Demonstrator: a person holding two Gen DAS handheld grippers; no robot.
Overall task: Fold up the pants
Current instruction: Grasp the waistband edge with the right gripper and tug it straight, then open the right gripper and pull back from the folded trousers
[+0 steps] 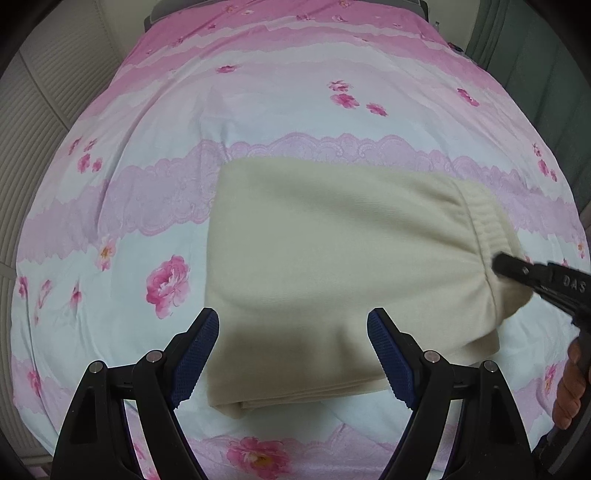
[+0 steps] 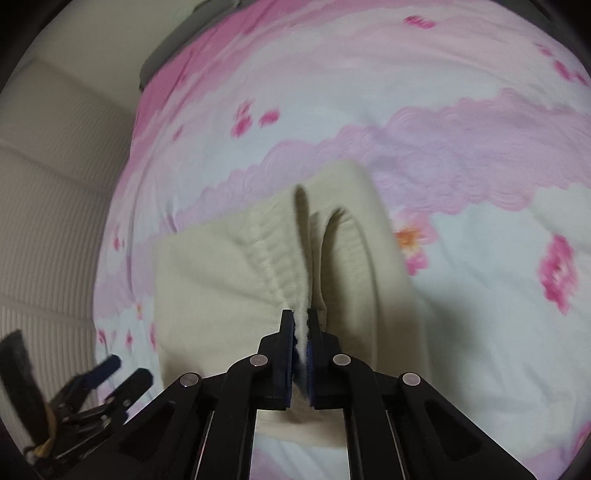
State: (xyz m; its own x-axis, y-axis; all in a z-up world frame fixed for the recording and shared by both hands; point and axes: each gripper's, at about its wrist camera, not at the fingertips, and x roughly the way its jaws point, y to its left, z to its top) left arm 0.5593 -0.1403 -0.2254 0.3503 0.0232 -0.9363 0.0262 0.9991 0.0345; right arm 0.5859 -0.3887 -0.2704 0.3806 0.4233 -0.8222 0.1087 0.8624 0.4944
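Cream pants (image 1: pixel 332 258) lie folded on the bed, with the ribbed waistband (image 1: pixel 487 225) at the right. My left gripper (image 1: pixel 293 332) is open and empty, hovering above the near edge of the pants. My right gripper (image 2: pixel 302 325) is shut on the waistband (image 2: pixel 280 266), pinching the cloth between its blue pads. It shows in the left wrist view at the right edge (image 1: pixel 517 269). The left gripper shows open at the lower left of the right wrist view (image 2: pixel 125 373).
A pink and white flowered bedsheet (image 1: pixel 295 110) covers the bed. A pale ribbed wall panel (image 1: pixel 33 155) runs along the left side. A grey pillow or headboard edge (image 1: pixel 162 11) sits at the far end.
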